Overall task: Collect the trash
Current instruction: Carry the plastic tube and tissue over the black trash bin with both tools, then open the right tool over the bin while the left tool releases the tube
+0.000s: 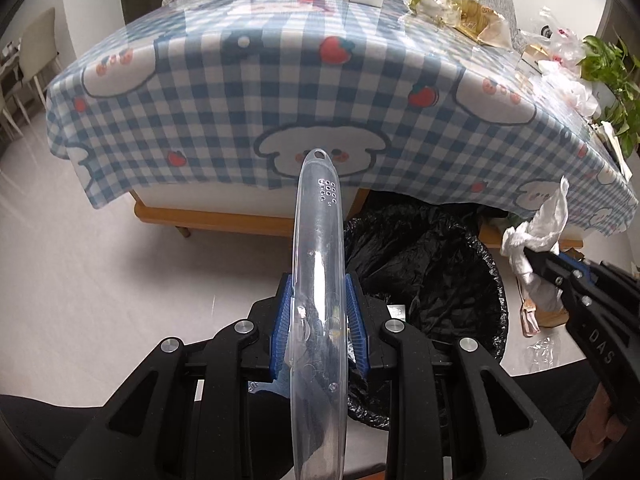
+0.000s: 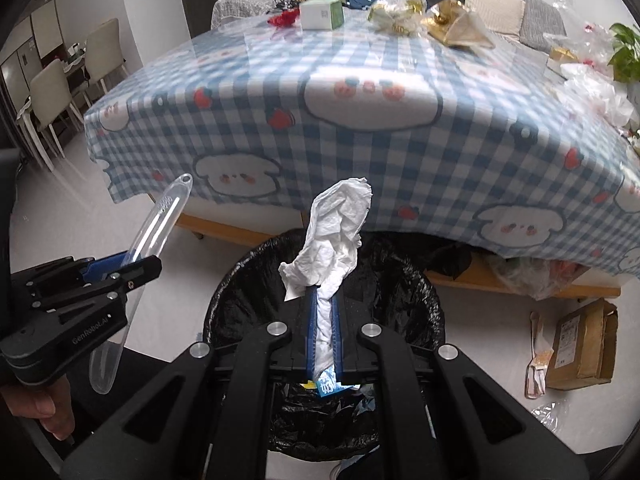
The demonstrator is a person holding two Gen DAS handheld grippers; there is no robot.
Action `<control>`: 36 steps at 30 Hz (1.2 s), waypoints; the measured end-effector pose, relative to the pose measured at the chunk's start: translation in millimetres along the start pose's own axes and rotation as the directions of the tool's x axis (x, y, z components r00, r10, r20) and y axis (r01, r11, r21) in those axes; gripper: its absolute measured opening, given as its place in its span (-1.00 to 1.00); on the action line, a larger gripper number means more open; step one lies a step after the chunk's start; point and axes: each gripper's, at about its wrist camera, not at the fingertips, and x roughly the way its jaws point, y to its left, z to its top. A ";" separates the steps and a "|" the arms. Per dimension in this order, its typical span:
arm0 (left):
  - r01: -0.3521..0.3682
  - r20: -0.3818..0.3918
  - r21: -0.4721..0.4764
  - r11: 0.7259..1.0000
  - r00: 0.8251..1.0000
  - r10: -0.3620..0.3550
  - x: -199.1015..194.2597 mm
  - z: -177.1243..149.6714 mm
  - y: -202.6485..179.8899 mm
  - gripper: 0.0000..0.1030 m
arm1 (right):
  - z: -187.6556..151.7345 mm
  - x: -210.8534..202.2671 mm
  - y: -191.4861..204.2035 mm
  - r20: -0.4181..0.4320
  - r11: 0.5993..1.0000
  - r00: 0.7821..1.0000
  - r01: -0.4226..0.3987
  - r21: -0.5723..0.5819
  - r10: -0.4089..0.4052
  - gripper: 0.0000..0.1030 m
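Observation:
My left gripper (image 1: 319,300) is shut on a long clear plastic case (image 1: 318,264), held upright at the left rim of the black-lined trash bin (image 1: 432,264). In the right wrist view the left gripper (image 2: 120,266) and the clear case (image 2: 160,216) sit left of the bin (image 2: 240,280). My right gripper (image 2: 324,304) is shut on a crumpled white tissue (image 2: 336,232) and holds it over the bin's opening. In the left wrist view the right gripper (image 1: 540,260) and the tissue (image 1: 536,232) are at the bin's right side.
A table with a blue checked cloth (image 1: 280,80) stands behind the bin. Wrappers (image 2: 432,16), a white box (image 2: 322,14) and plastic bags (image 2: 596,92) lie on it. A cardboard box (image 2: 580,344) and scraps lie on the floor at the right. Chairs (image 2: 52,92) stand far left.

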 end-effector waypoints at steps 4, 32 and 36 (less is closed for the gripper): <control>-0.009 -0.003 -0.004 1.000 1.000 0.009 11.8 -1.2 1.4 -0.50 | -11.0 19.4 -0.5 -0.036 1.000 0.999 0.004 0.006 -0.003 -0.90; -0.009 -0.033 0.008 1.000 0.999 0.009 56.5 -3.5 -14.7 -0.50 | -22.9 54.6 -21.9 -0.058 0.998 0.998 0.021 0.060 -0.017 0.31; 0.004 -0.039 0.023 1.000 0.999 -0.003 63.8 -5.0 -33.9 -0.51 | -23.2 46.5 -43.4 -0.034 0.993 0.998 0.057 0.108 -0.054 0.67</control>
